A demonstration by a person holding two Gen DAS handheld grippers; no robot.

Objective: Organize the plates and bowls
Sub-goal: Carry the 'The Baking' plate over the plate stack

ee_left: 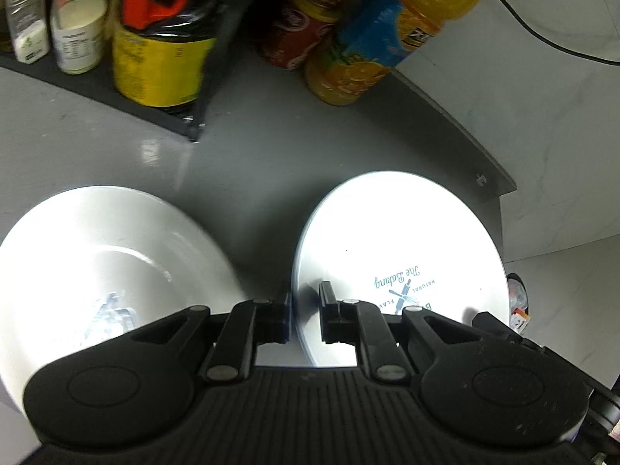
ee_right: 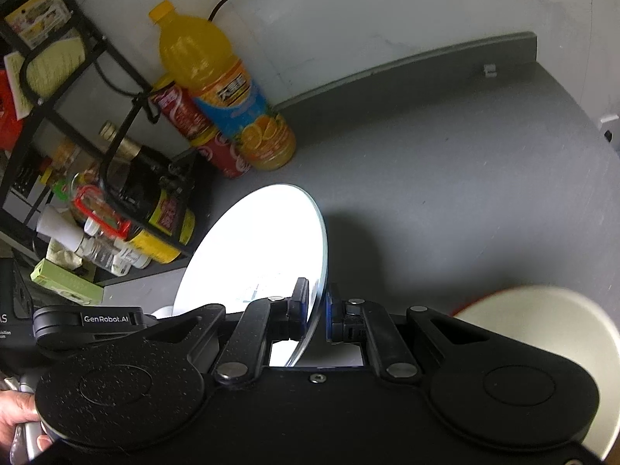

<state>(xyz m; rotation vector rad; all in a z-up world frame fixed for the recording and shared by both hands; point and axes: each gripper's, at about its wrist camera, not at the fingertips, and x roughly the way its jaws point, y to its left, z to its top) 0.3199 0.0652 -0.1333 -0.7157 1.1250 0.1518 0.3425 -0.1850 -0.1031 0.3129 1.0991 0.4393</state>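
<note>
In the left wrist view my left gripper (ee_left: 304,312) is shut on the near rim of a white plate (ee_left: 399,240) with blue "The Baking" print, held above the grey counter. A second white plate (ee_left: 108,255) lies to its left. In the right wrist view my right gripper (ee_right: 318,310) is shut on the rim of a white plate (ee_right: 259,244) that is tilted up on edge. A cream bowl with a red outside (ee_right: 550,333) sits at the lower right. The other gripper (ee_right: 89,319) shows at the left edge.
An orange juice bottle (ee_right: 224,85) and red cola cans (ee_right: 201,131) stand at the back by the wall. A black rack (ee_right: 77,89) with sauce bottles and spice jars (ee_left: 73,23) fills the left. The counter's right edge (ee_left: 500,178) is near the plate.
</note>
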